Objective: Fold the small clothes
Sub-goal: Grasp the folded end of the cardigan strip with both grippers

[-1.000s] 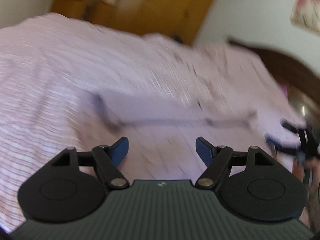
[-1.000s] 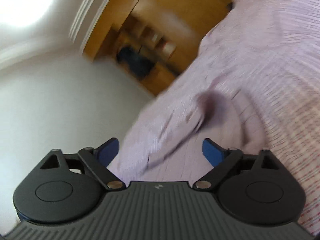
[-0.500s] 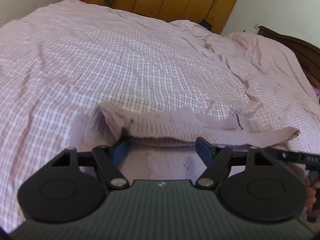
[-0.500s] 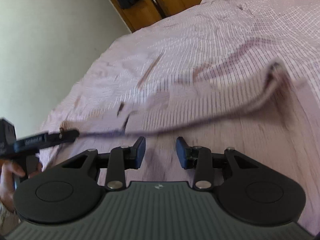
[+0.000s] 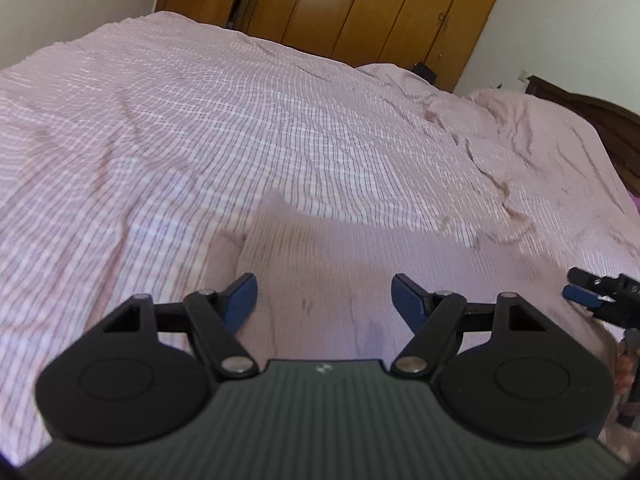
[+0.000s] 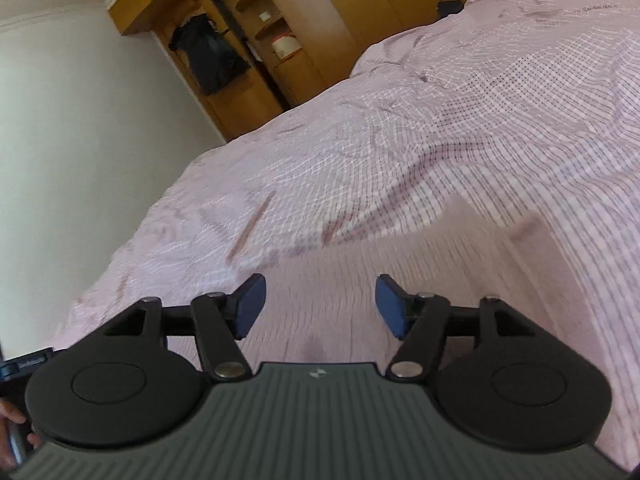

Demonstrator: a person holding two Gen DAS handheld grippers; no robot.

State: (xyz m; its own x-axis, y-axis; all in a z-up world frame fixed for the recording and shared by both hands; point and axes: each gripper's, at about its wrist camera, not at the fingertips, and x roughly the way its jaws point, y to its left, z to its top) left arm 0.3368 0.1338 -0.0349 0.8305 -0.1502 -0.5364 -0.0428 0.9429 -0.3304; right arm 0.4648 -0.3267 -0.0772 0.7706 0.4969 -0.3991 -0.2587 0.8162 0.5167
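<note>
Now the pink garment (image 5: pixel 360 280) is seen lying flat on the checked bedspread (image 5: pixel 200 140), just ahead of both tools, where half a second ago its far edge was held up as a raised fold. In the left-wrist view the left gripper (image 5: pixel 324 300) is held wide apart, nothing between its blue pads, unchanged over the last second. The right gripper (image 6: pixel 320 306) has just been reopened after a brief closing; its jaws are spread and no cloth is pinched. In the left-wrist view it is also seen at 3 o'clock. The cloth fills the 12 o'clock zone in each view, though blurred. One fold is judged laid down and released; a fresh grasp is likely needed.
</note>
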